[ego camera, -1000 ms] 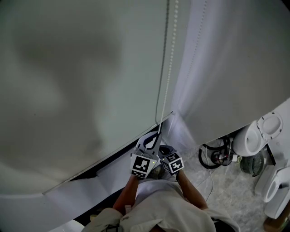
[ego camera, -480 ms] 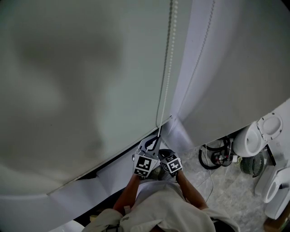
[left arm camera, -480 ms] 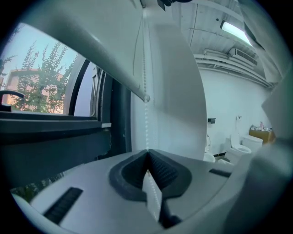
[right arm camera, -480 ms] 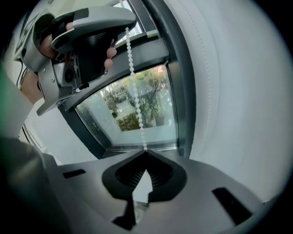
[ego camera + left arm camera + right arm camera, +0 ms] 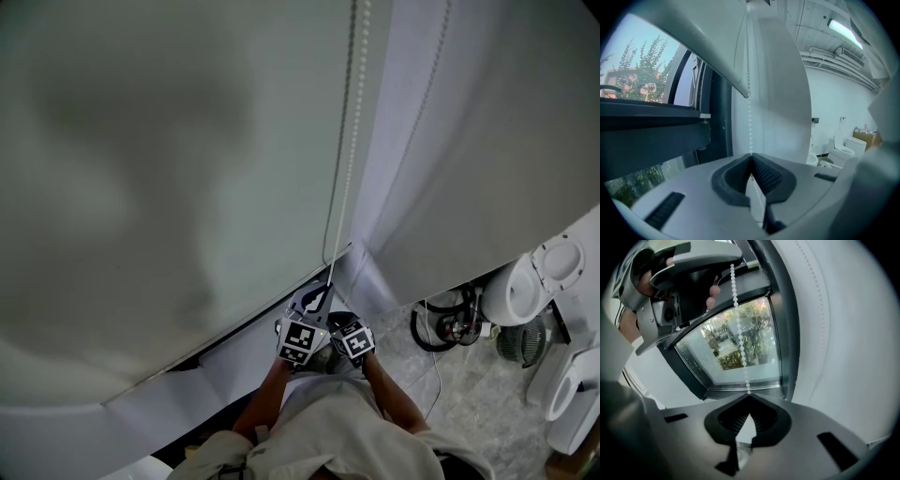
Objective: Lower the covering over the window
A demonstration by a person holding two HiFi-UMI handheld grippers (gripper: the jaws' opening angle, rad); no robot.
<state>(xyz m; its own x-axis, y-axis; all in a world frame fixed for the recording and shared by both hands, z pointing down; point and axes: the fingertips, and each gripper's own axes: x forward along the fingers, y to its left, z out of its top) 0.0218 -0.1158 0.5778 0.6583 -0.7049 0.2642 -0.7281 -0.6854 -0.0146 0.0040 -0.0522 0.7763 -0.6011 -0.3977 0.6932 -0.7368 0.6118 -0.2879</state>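
White roller blind (image 5: 169, 187) hangs down over the glass window (image 5: 642, 79), and its bottom bar is low, near the two tongs. Under the bar some bare glass with green trees behind it can be seen, and a dark window frame (image 5: 248, 319). That dark strip is thinner than it was a second ago and the bar sits a bit lower, so the blind has come down a little. A string of small white beads (image 5: 349, 141) runs down the blind's right edge. The left gripper (image 5: 751, 154) is pressed tight on the string, and the right gripper (image 5: 749, 397) pinches the same string a little further along. Both hands have gone down together. I think the pull is working, but more pulls look needed before the glass is covered. To the right hangs a second white blind (image 5: 487, 141), and well apart on the floor stands a white toilet (image 5: 525, 281)
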